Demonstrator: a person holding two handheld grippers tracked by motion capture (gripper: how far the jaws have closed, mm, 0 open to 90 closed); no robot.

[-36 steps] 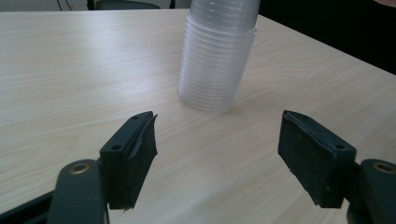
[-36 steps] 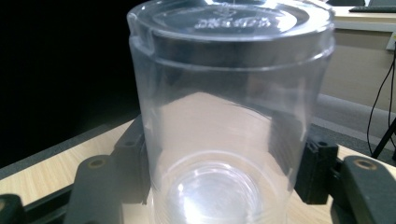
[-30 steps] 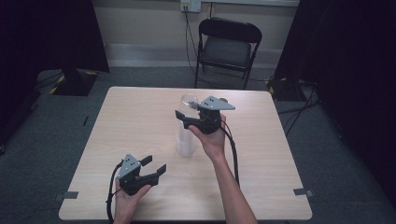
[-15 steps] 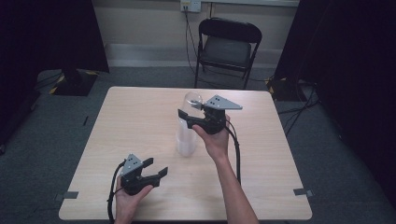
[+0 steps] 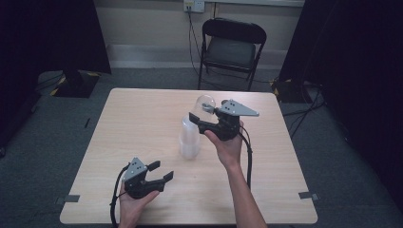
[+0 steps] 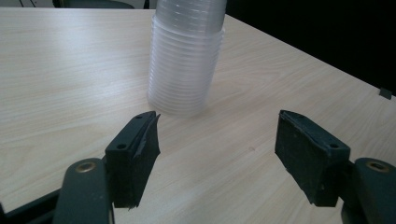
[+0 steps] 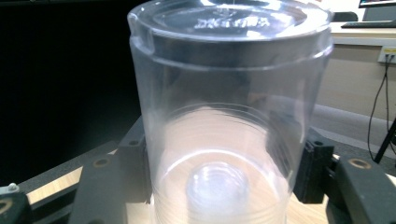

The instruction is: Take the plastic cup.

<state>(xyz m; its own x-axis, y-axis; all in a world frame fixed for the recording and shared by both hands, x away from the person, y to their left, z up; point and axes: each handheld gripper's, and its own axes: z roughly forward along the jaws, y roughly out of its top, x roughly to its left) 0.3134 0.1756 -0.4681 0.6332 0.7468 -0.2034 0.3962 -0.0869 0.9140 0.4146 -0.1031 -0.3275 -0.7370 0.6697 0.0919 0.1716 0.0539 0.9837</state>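
Right gripper view: the right gripper [image 7: 224, 172] pinches a clear cup [image 7: 229, 107] upside down, jaws against both walls. Directly beneath it stands the cup stack [image 5: 189, 137]. Farther toward the person, the left gripper [image 5: 159, 171] rests spread wide on the table [image 5: 138, 114].

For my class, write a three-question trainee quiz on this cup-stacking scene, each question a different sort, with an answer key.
1. True or false: the left gripper is shut on the stack of clear cups.
2. Multiple choice: what does the right gripper hold? A) a single clear cup, upside down, B) a metal spoon, C) nothing.
3. Fill in: behind the table stands a black folding ____.

Key
1. False. Its jaws stand open, near the person's edge of the table, apart from the stack.
2. A. In the right gripper view the cup sits between the jaws, base uppermost, with the stack below it.
3. chair
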